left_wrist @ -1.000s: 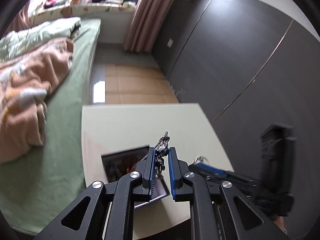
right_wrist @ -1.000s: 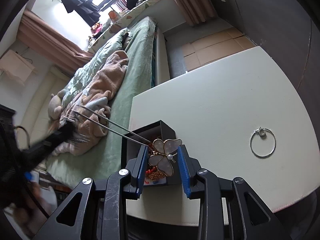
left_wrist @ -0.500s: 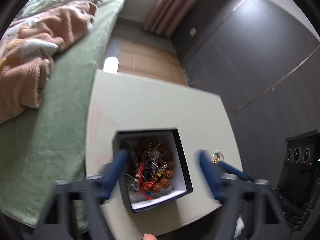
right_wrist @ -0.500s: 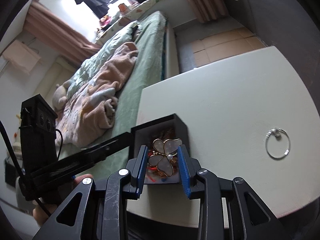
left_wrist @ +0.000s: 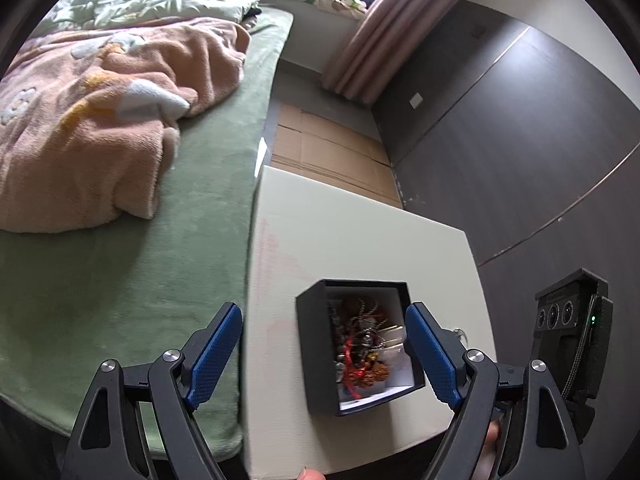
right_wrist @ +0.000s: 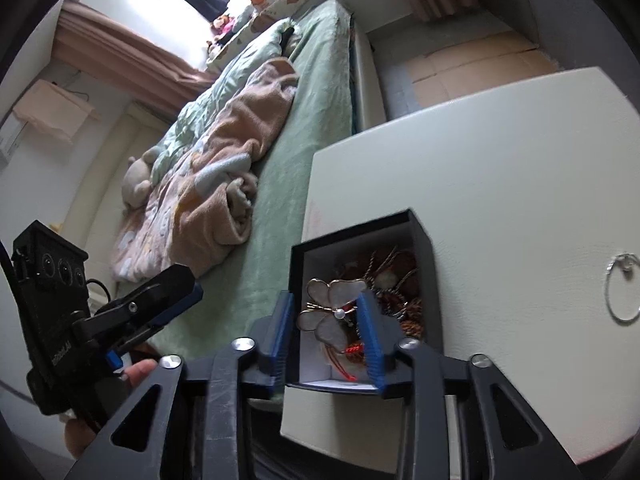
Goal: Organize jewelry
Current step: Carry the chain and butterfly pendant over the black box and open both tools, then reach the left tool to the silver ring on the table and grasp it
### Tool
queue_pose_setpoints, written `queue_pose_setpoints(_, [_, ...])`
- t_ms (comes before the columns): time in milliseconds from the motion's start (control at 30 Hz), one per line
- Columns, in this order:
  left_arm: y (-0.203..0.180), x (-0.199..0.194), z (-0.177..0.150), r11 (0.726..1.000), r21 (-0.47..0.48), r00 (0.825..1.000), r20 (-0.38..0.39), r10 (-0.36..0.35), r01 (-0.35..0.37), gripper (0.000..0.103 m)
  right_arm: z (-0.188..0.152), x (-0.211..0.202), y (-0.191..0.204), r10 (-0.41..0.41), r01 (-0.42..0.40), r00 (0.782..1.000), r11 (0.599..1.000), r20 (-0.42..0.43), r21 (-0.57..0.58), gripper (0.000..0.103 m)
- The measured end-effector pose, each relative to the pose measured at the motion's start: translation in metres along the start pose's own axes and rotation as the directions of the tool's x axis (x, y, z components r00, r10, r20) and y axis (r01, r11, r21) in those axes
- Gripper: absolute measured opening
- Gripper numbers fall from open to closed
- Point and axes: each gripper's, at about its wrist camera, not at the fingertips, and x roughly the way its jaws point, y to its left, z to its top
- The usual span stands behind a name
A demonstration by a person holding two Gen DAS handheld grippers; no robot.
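A black jewelry box with a white lining stands near the table's front edge, holding a tangle of red, gold and silver pieces. My left gripper is open and empty, its blue pads spread wide above the box. In the right wrist view my right gripper is shut on a pearl-white butterfly pendant with gold edging, held just above the box. A thin silver ring bracelet lies on the table to the right of the box.
The pale table stands against a bed with a green cover and a peach blanket on the left. A dark panelled wall lies to the right. The left gripper's body shows at left in the right wrist view.
My left gripper opened and let a silver chain piece drop into the box, then drew back. My right gripper moved over the box with the butterfly pendant still in it.
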Motion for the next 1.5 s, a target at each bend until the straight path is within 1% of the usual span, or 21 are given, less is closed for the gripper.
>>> queue_pose_setpoints(67, [-0.001, -0.003, -0.001, 1.0, 0.006, 1.0, 0.013, -0.001, 0.001, 0.085, -0.004, -0.003, -0.003, 0.009, -0.009, 1.0, 1.0, 0.005, 0.005, 0.061])
queue_pose_setpoints(100, [-0.002, -0.004, -0.002, 1.0, 0.012, 1.0, 0.017, -0.001, 0.001, 0.085, -0.005, -0.005, -0.004, 0.012, -0.012, 1.0, 1.0, 0.012, 0.002, 0.065])
queue_pose_setpoints(167, [-0.008, -0.006, -0.004, 1.0, 0.028, 1.0, 0.024, -0.003, 0.002, 0.085, -0.01, -0.014, -0.009, 0.014, -0.014, 1.0, 1.0, 0.023, 0.007, 0.067])
queue_pose_setpoints(233, [-0.016, -0.008, -0.007, 0.999, 0.043, 0.999, 0.037, -0.01, 0.008, 0.085, -0.013, -0.025, -0.015, 0.003, -0.004, 0.999, 1.0, 0.042, 0.015, 0.068])
queue_pose_setpoints(267, [-0.019, -0.009, -0.008, 0.999, 0.049, 0.999, 0.045, -0.012, 0.01, 0.085, -0.015, -0.033, -0.018, -0.007, 0.006, 0.998, 1.0, 0.057, 0.014, 0.07])
queue_pose_setpoints(333, [-0.028, -0.011, -0.01, 0.998, 0.065, 0.999, 0.053, -0.015, 0.011, 0.086, -0.017, -0.046, -0.023, -0.025, 0.025, 0.996, 1.0, 0.082, 0.01, 0.082])
queue_pose_setpoints(367, [-0.032, -0.011, -0.011, 0.997, 0.07, 0.998, 0.052, -0.017, 0.014, 0.086, -0.019, -0.053, -0.025, -0.039, 0.038, 0.995, 0.999, 0.096, 0.009, 0.091])
queue_pose_setpoints(400, [-0.037, -0.011, -0.013, 0.997, 0.077, 0.998, 0.051, -0.025, 0.021, 0.087, -0.019, -0.059, -0.027, -0.049, 0.048, 0.993, 0.999, 0.104, 0.009, 0.093])
queue_pose_setpoints(467, [-0.047, -0.01, -0.016, 0.995, 0.092, 0.998, 0.051, -0.031, 0.026, 0.089, -0.021, -0.072, -0.032, -0.073, 0.073, 0.99, 0.997, 0.122, 0.01, 0.093])
queue_pose_setpoints(533, [-0.059, -0.01, -0.021, 0.992, 0.124, 0.998, 0.053, -0.017, 0.011, 0.095, -0.023, -0.085, -0.035, -0.095, 0.094, 0.987, 0.995, 0.133, 0.01, 0.093])
queue_pose_setpoints(567, [-0.065, -0.011, -0.023, 0.99, 0.14, 0.998, 0.055, -0.016, 0.008, 0.095, -0.025, -0.089, -0.037, -0.103, 0.103, 0.985, 0.995, 0.138, 0.01, 0.093])
queue_pose_setpoints(600, [-0.071, -0.012, -0.025, 0.988, 0.156, 0.998, 0.058, -0.019, 0.01, 0.096, -0.027, -0.095, -0.039, -0.11, 0.11, 0.983, 0.994, 0.145, 0.009, 0.096])
queue_pose_setpoints(667, [-0.081, -0.013, -0.029, 0.984, 0.175, 0.998, 0.059, -0.024, 0.014, 0.101, -0.032, -0.107, -0.043, -0.118, 0.117, 0.978, 0.993, 0.171, 0.015, 0.103])
queue_pose_setpoints(800, [-0.1, -0.016, -0.036, 0.975, 0.218, 0.996, 0.077, -0.049, 0.031, 0.103, -0.037, -0.128, -0.054, -0.149, 0.145, 0.966, 0.989, 0.213, 0.032, 0.103])
queue_pose_setpoints(900, [-0.112, -0.016, -0.041, 0.97, 0.244, 0.995, 0.086, -0.044, 0.022, 0.103, -0.04, -0.143, -0.061, -0.162, 0.157, 0.956, 0.987, 0.246, 0.039, 0.103])
queue_pose_setpoints(967, [-0.12, -0.015, -0.044, 0.965, 0.26, 0.996, 0.079, -0.039, 0.017, 0.103, -0.042, -0.152, -0.065, -0.155, 0.151, 0.95, 0.988, 0.27, 0.034, 0.103])
queue_pose_setpoints(1033, [-0.127, -0.012, -0.048, 0.96, 0.279, 0.998, 0.055, -0.03, 0.014, 0.103, -0.044, -0.161, -0.067, -0.158, 0.157, 0.943, 0.987, 0.293, 0.028, 0.103])
queue_pose_setpoints(1167, [-0.144, -0.012, -0.06, 0.942, 0.33, 0.997, 0.03, -0.074, 0.06, 0.103, -0.051, -0.178, -0.074, -0.18, 0.185, 0.92, 0.983, 0.348, 0.02, 0.103])
queue_pose_setpoints(1333, [-0.165, -0.016, -0.073, 0.916, 0.392, 0.994, 0.026, -0.108, 0.09, 0.103, -0.057, -0.194, -0.089, -0.163, 0.157, 0.907, 0.987, 0.387, 0.047, 0.103])
queue_pose_setpoints(1433, [-0.171, -0.018, -0.08, 0.908, 0.401, 0.991, 0.019, -0.136, 0.117, 0.103, -0.06, -0.201, -0.097, -0.187, 0.173, 0.9, 0.982, 0.395, 0.069, 0.103])
queue_pose_setpoints(1500, [-0.174, -0.016, -0.084, 0.904, 0.406, 0.989, 0.008, -0.148, 0.132, 0.103, -0.061, -0.203, -0.104, -0.202, 0.183, 0.902, 0.979, 0.383, 0.084, 0.103])
